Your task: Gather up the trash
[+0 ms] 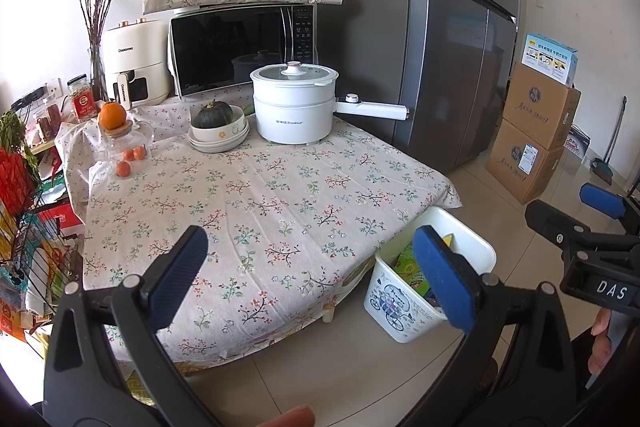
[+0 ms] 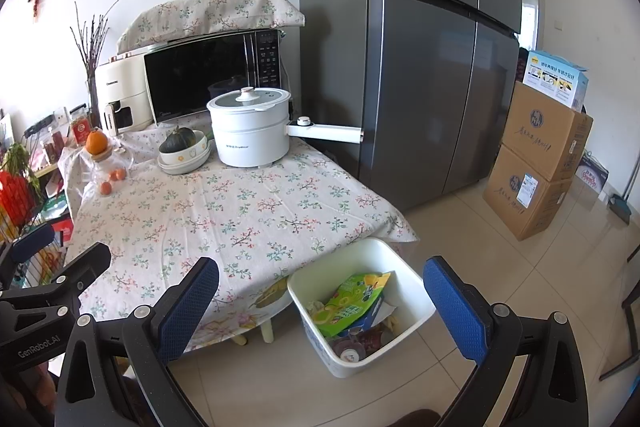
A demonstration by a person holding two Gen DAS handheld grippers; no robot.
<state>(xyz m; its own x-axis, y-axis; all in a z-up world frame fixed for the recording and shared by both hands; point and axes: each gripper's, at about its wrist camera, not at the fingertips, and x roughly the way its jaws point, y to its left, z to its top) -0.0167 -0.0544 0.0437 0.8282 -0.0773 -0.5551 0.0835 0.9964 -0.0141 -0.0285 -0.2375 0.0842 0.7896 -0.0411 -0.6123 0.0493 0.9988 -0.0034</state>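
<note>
A white trash bin (image 2: 416,311) stands on the floor at the near right corner of the table; it also shows in the left wrist view (image 1: 480,247). It holds a green snack wrapper (image 2: 352,297), a cup and other trash. My left gripper (image 1: 316,271) is open and empty, held above the table's near edge. My right gripper (image 2: 320,303) is open and empty, held above the bin. The right gripper shows at the right of the left wrist view (image 1: 576,211). The left gripper shows at the left of the right wrist view (image 2: 60,247).
The table has a floral cloth (image 1: 260,195). At its back stand a white electric pot (image 1: 294,103), a bowl with a pumpkin (image 1: 218,123), oranges on a glass jar (image 1: 113,117), a microwave (image 1: 240,47) and an air fryer (image 1: 134,63). A grey fridge (image 2: 420,67) and stacked cartons (image 2: 536,163) stand at right.
</note>
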